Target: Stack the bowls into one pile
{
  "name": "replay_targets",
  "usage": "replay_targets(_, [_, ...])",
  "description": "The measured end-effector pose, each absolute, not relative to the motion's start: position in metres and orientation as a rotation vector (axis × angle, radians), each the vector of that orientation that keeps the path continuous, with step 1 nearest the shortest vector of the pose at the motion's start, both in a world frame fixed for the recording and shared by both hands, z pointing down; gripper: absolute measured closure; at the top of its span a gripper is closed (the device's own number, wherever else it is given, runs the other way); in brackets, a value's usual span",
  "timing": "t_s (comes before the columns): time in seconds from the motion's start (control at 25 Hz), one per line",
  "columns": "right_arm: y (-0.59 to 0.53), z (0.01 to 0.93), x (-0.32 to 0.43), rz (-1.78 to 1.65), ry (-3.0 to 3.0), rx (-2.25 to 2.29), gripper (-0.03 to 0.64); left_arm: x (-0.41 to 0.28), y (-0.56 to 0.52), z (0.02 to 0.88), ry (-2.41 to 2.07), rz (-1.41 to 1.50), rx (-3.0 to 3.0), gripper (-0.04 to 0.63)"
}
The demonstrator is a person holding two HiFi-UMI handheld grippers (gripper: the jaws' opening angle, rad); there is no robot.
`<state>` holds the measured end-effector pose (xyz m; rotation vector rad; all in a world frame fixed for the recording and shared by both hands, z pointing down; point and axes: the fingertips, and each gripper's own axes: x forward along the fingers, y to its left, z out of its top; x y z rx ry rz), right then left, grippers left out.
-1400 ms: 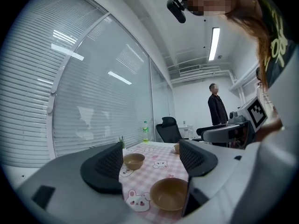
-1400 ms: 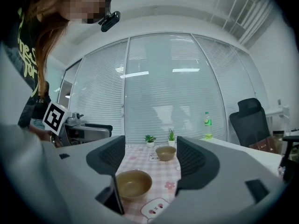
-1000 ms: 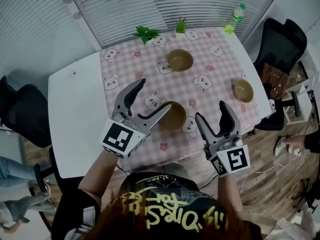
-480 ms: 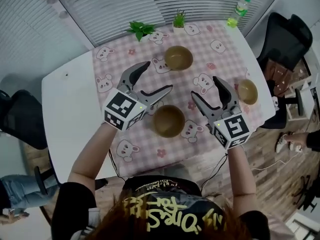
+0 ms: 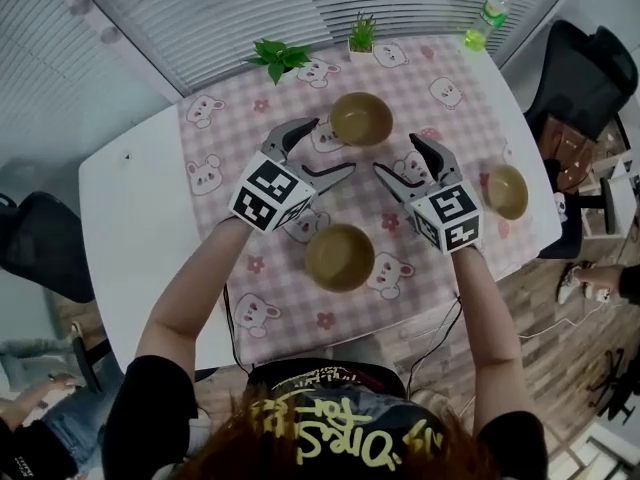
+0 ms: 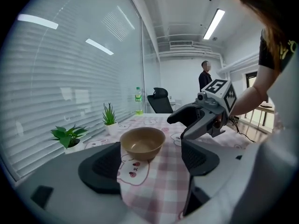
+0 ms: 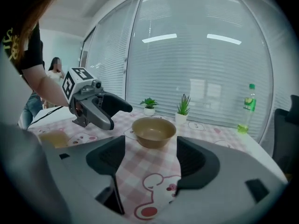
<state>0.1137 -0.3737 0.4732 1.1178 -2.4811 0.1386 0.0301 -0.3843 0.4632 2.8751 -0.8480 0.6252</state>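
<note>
Three tan bowls sit on the pink checked cloth [image 5: 230, 138]: a far bowl [image 5: 360, 118], a near bowl [image 5: 340, 257] and a right bowl [image 5: 507, 190]. My left gripper [image 5: 332, 145] is open, its jaws just opened a little wider, with nothing between them. It points at the far bowl [image 6: 142, 143] from the left, just short of it. My right gripper [image 5: 397, 154] is open and empty too, facing the same bowl [image 7: 153, 131] from the right. Each gripper shows in the other's view: the right gripper [image 6: 205, 118], the left gripper [image 7: 96, 108].
Two small potted plants [image 5: 280, 58] [image 5: 361, 43] and a green bottle [image 5: 493, 13] stand along the table's far edge. Office chairs [image 5: 590, 78] stand to the right, another at the left. A person [image 6: 204, 78] stands in the background.
Both grippers have moved forward and down over the table, past the near bowl, and now flank the far bowl. No bowl has moved.
</note>
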Motion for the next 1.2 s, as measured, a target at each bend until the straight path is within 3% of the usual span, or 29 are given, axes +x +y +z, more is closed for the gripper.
replay_targets(0.6, [-0.406,0.498,0.098,0.133,-2.468,1.003,0.291,0.045,-0.414,0.501,-0.817,0.671,2.777,0.192])
replay_targets(0.8, [-0.412,0.498,0.095,0.139,-2.481,0.988,0.293,0.045,-0.419,0.503,-0.801,0.676,2.758,0.230])
replay_targets(1.2, [-0.411,0.496,0.092,0.133,-2.482,1.005,0.296,0.043,-0.419,0.503,-0.813,0.697,2.761,0.239])
